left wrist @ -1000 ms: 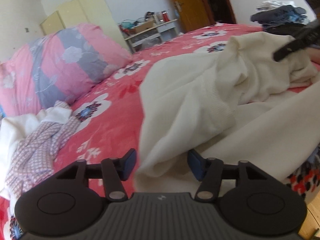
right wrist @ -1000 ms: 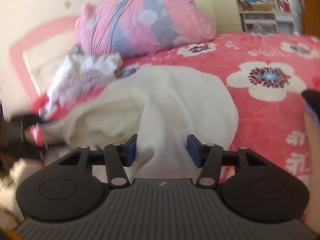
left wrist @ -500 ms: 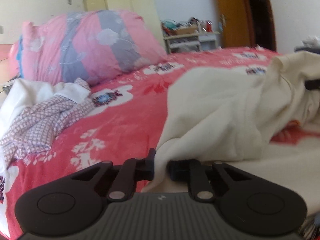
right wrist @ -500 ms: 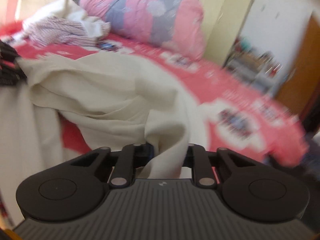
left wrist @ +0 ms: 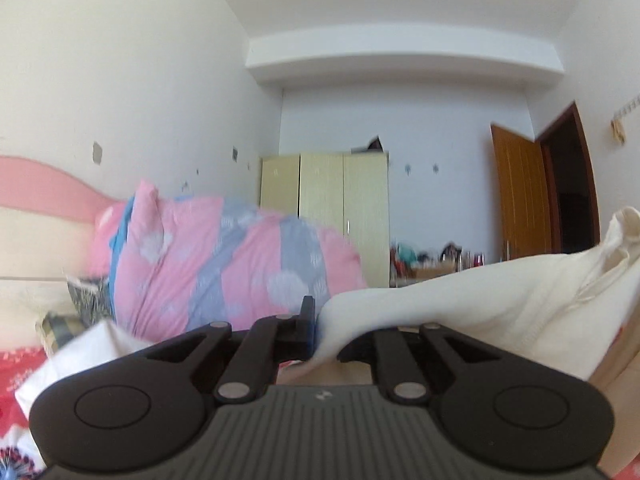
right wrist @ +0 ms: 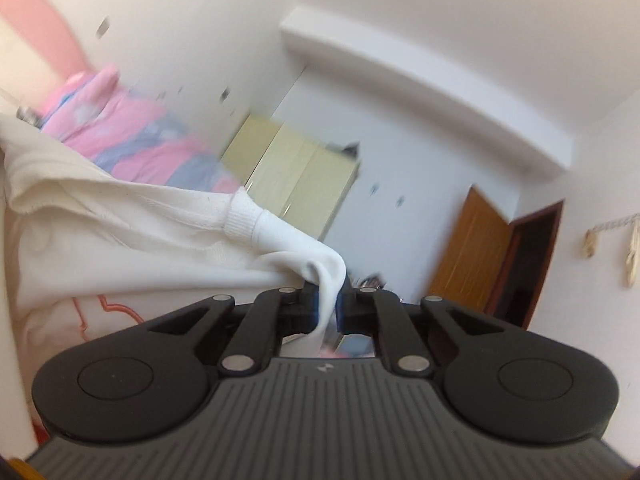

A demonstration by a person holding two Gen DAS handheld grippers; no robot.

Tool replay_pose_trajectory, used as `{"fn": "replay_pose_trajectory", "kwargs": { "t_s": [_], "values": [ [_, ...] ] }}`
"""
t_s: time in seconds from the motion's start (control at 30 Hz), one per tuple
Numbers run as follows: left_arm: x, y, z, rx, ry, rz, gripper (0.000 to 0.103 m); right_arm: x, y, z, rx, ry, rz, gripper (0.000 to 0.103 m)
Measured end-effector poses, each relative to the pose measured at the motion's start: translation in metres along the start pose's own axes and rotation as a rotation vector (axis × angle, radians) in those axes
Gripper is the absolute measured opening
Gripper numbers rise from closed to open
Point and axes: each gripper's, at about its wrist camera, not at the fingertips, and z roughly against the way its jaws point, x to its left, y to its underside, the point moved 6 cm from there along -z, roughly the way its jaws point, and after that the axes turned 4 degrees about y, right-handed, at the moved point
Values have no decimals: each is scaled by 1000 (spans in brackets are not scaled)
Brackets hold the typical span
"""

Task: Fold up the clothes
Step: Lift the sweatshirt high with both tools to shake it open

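A cream sweatshirt (left wrist: 480, 300) hangs lifted between both grippers. In the left wrist view my left gripper (left wrist: 320, 322) is shut on a fold of its edge, and the cloth covers the right finger. The fabric runs off to the right, where a drawstring dangles. In the right wrist view my right gripper (right wrist: 328, 300) pinches the sweatshirt (right wrist: 140, 220) at a white ribbed cuff (right wrist: 280, 232), its jaws closing tight on the fabric. From there the garment stretches away to the left, with a pink outline print showing low down.
A rolled pink and blue duvet (left wrist: 224, 264) lies against the pink headboard (left wrist: 40, 188). Other white clothing (left wrist: 92, 344) rests on the red floral bedspread (left wrist: 16, 368). Behind stand a yellow wardrobe (left wrist: 324, 200), a cluttered desk (left wrist: 432, 260) and an open wooden door (left wrist: 520, 192).
Both grippers went from open to shut on the sweatshirt, then rose and tilted upward. The garment has come up off the bed, and walls and ceiling now fill both views.
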Motion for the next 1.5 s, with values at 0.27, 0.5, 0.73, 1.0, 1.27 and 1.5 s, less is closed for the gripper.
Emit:
{"fn": "replay_pose_trajectory", "kwargs": {
  "t_s": [0.27, 0.5, 0.73, 1.0, 1.27, 1.5],
  "values": [
    [5, -103, 73, -260, 38, 71, 10, -59, -83, 43, -224, 95, -58, 6],
    [6, -170, 142, -460, 33, 115, 10, -109, -151, 105, -417, 131, -115, 6],
    [3, -203, 188, -566, 9, 116, 10, -132, -183, 155, -527, 169, -105, 7],
    [13, -194, 176, -553, -41, 110, 11, -132, -170, 160, -528, 166, -94, 7],
    [32, -154, 73, -435, -102, 75, 11, -106, -129, 91, -424, 113, -83, 8],
    [21, -60, -103, -197, -188, -63, 19, -46, -44, -63, -182, 12, -70, 8]
  ]
}}
